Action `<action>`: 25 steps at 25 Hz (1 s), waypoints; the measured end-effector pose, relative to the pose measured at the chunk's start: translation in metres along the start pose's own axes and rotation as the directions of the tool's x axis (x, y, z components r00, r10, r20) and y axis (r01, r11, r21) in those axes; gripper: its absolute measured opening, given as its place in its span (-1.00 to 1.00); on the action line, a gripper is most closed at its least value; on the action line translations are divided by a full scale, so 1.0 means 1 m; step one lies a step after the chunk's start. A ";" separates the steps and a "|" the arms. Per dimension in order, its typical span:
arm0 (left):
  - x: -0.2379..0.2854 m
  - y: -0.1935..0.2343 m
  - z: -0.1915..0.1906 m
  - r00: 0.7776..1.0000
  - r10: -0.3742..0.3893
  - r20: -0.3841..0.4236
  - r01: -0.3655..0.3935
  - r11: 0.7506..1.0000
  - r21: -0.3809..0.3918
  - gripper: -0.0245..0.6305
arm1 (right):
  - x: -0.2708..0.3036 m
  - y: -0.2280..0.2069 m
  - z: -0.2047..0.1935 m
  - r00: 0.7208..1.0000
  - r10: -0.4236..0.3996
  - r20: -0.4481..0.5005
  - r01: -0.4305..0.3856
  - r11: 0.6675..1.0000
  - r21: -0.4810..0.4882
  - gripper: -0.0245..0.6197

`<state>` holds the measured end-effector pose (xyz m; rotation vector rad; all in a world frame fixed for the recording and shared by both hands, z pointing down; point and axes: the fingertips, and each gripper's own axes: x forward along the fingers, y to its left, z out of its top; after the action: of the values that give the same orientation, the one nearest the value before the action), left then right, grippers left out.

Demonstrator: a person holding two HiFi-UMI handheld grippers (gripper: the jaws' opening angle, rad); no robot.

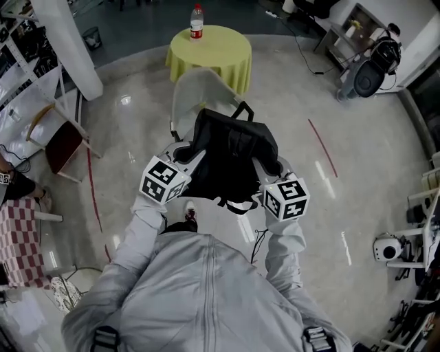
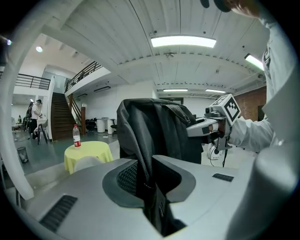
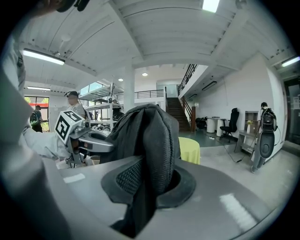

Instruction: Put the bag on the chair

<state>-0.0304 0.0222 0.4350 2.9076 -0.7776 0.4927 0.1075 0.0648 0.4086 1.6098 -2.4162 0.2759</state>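
Observation:
A black backpack (image 1: 230, 155) hangs between my two grippers in the head view, just in front of the person's chest. My left gripper (image 1: 191, 157) is shut on its left side and my right gripper (image 1: 269, 167) on its right side. In the left gripper view the jaws of the left gripper (image 2: 149, 180) pinch a fold of the bag (image 2: 154, 131). The right gripper (image 3: 152, 176) clamps the padded mesh of the bag (image 3: 150, 136). A white chair (image 1: 196, 93) stands right beyond the bag, its seat partly hidden by it.
Behind the chair is a round table with a yellow cloth (image 1: 210, 51) and a bottle (image 1: 196, 20) on it. At the left stand a white pillar (image 1: 65, 41) and a chair with a dark red seat (image 1: 58, 141). Equipment (image 1: 371, 72) lines the right side.

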 end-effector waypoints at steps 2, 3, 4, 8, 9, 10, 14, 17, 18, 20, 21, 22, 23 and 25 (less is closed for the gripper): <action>0.014 0.022 0.007 1.000 -0.013 0.000 0.013 1.000 0.004 -0.75 | 0.020 -0.010 0.009 1.000 -0.015 0.003 0.015 1.000 0.005 -0.73; 0.021 0.032 0.010 1.000 -0.018 0.000 0.018 1.000 0.007 -0.75 | 0.029 -0.015 0.012 1.000 -0.023 0.005 0.023 1.000 0.009 -0.73; 0.027 0.041 0.013 1.000 -0.025 0.000 0.025 1.000 0.009 -0.75 | 0.038 -0.020 0.015 1.000 -0.030 0.005 0.030 0.999 0.013 -0.73; 0.052 0.078 0.022 0.999 -0.044 -0.001 0.044 0.999 0.010 -0.75 | 0.073 -0.039 0.025 0.999 -0.053 0.004 0.053 0.998 0.026 -0.73; 0.058 0.087 0.023 0.999 -0.045 -0.004 0.045 0.999 0.008 -0.75 | 0.082 -0.043 0.027 0.998 -0.057 0.002 0.057 0.998 0.029 -0.73; 0.064 0.096 0.023 0.999 -0.047 -0.006 0.047 0.999 0.004 -0.75 | 0.091 -0.047 0.028 0.998 -0.062 -0.001 0.062 0.998 0.031 -0.73; 0.084 0.126 0.020 0.998 -0.063 -0.016 0.063 0.998 -0.010 -0.75 | 0.123 -0.060 0.029 0.997 -0.081 -0.018 0.081 0.996 0.039 -0.73; 0.098 0.145 0.018 0.996 -0.081 -0.023 0.080 0.997 -0.022 -0.75 | 0.144 -0.069 0.029 0.996 -0.089 -0.030 0.090 0.995 0.047 -0.73; 0.103 0.151 0.018 0.996 -0.087 -0.024 0.086 0.996 -0.028 -0.75 | 0.149 -0.072 0.028 0.995 -0.090 -0.033 0.092 0.994 0.051 -0.73; 0.114 0.160 0.016 0.995 -0.095 -0.029 0.094 0.995 -0.039 -0.75 | 0.161 -0.081 0.025 0.995 -0.088 -0.044 0.090 0.994 0.058 -0.73; 0.121 0.165 0.014 0.995 -0.096 -0.036 0.095 0.995 -0.043 -0.75 | 0.167 -0.086 0.023 0.995 -0.085 -0.051 0.088 0.994 0.063 -0.73; 0.128 0.170 0.012 0.994 -0.097 -0.045 0.094 0.994 -0.049 -0.75 | 0.174 -0.091 0.020 0.995 -0.082 -0.058 0.086 0.994 0.069 -0.73; 0.135 0.176 0.010 0.994 -0.096 -0.055 0.093 0.994 -0.056 -0.75 | 0.181 -0.097 0.018 0.995 -0.079 -0.064 0.084 0.994 0.075 -0.73; 0.150 0.186 0.005 0.992 -0.100 -0.078 0.093 0.992 -0.086 -0.75 | 0.194 -0.109 0.012 0.994 -0.071 -0.077 0.078 0.993 0.086 -0.73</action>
<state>0.0010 -0.2099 0.4813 2.8135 -0.6278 0.5527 0.1344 -0.1512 0.4568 1.6917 -2.3132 0.4278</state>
